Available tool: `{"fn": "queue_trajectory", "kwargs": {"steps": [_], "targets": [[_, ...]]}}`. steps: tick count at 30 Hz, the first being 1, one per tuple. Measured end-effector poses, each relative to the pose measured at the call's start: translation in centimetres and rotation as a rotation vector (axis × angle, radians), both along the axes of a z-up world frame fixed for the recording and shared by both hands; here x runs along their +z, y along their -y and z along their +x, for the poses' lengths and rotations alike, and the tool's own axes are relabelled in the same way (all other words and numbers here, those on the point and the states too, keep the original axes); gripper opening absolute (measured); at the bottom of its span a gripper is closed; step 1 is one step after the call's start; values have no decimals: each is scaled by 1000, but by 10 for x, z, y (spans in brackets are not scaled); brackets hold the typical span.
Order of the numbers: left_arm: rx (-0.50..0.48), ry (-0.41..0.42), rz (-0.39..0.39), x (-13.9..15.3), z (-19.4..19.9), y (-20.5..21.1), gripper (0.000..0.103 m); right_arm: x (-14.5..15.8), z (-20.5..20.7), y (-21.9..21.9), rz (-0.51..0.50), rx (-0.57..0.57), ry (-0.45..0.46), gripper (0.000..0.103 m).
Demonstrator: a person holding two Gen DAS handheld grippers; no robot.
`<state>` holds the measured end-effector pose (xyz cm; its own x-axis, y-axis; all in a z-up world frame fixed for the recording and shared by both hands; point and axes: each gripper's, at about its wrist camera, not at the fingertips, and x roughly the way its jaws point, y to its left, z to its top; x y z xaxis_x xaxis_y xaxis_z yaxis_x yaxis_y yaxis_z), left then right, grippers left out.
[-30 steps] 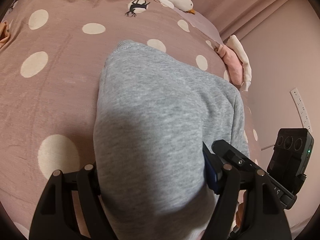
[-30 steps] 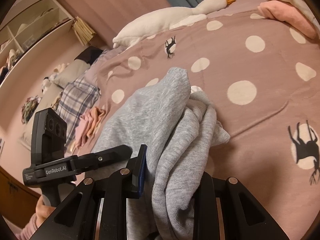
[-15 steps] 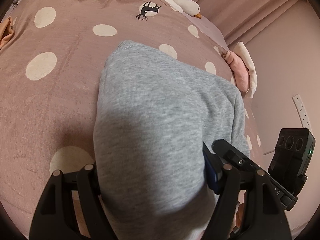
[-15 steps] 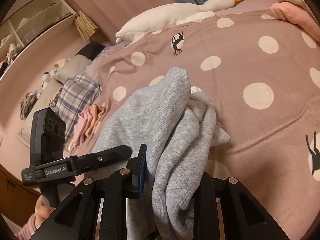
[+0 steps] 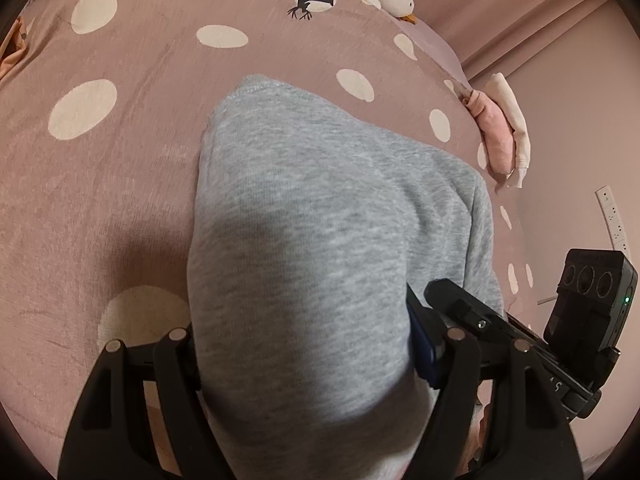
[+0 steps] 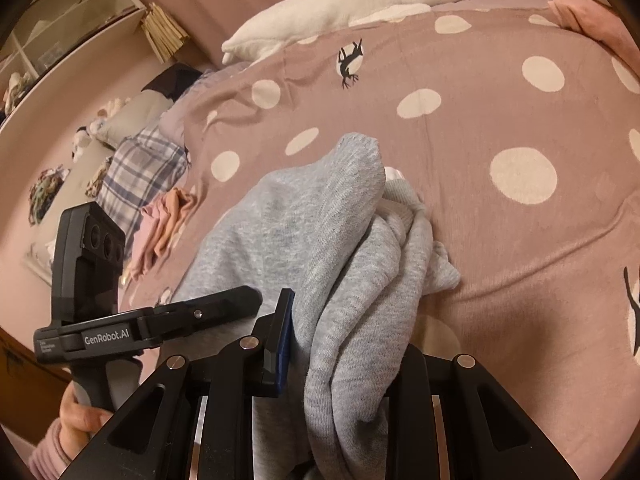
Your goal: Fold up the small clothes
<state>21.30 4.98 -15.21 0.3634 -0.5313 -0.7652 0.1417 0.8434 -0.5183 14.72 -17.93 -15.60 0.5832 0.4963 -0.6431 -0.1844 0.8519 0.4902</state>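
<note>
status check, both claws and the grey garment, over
Left claw shut on grey garment. Right claw shut on it too. Garment bunched, held over the bedspread. Nothing blocking.

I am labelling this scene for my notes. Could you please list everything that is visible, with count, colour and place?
grey garment: one, grey, held over the bed by both grippers
bedspread: one, mauve with cream dots
goose plush: one, white, far bed edge
pink clothes: one pile, bed edge
peach clothes: one pile, beside plaid fabric
left gripper: black, shut on garment
right gripper: black, shut on garment
hand: holds left gripper
</note>
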Motion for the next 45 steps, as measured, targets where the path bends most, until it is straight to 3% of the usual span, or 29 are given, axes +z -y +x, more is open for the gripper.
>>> {"fn": "queue_trajectory", "kwargs": {"steps": [32, 45], "targets": [[-14, -47, 79, -20, 7, 9, 84, -19, -1, 12, 29, -7, -109, 27], [-23, -34, 128, -20, 8, 18, 87, -26, -1, 18, 52, -19, -127, 35]]}}
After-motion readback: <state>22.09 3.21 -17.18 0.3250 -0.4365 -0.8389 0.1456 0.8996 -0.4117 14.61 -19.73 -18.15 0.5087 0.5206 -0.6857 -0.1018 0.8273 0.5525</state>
